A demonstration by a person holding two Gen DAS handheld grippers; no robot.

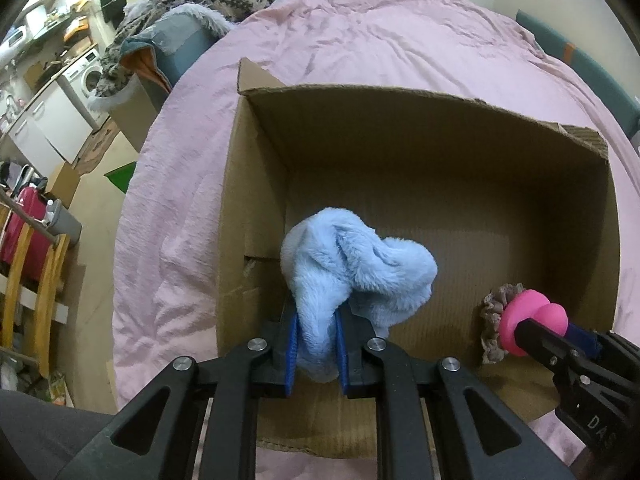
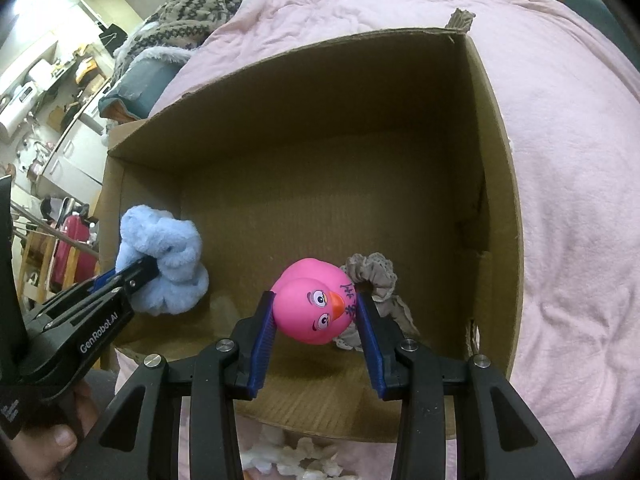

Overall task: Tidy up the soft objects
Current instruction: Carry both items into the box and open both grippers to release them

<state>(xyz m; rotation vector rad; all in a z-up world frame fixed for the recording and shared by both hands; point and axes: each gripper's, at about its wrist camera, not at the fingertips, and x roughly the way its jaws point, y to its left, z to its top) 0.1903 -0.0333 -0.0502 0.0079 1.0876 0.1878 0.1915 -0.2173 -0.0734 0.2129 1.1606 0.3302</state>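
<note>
An open cardboard box (image 1: 256, 184) (image 2: 496, 184) lies on a pink bed. My left gripper (image 1: 316, 340) (image 2: 138, 276) is shut on a fluffy light-blue cloth (image 1: 360, 268) (image 2: 164, 252) and holds it inside the box at its left side. My right gripper (image 2: 316, 316) (image 1: 532, 326) is shut on a pink rubber duck (image 2: 312, 304) (image 1: 524, 316) inside the box at the right. A grey-brown lace scrunchie (image 2: 372, 272) (image 1: 494, 320) sits right behind the duck; whether it is also pinched is unclear.
The pink bedcover (image 1: 380, 40) (image 2: 580, 200) surrounds the box. A patterned knit blanket (image 1: 192, 4) is piled at the far left of the bed. Something white and fluffy (image 2: 296, 460) lies on the bed at the box's near edge. Furniture and a washing machine (image 1: 86, 74) stand left.
</note>
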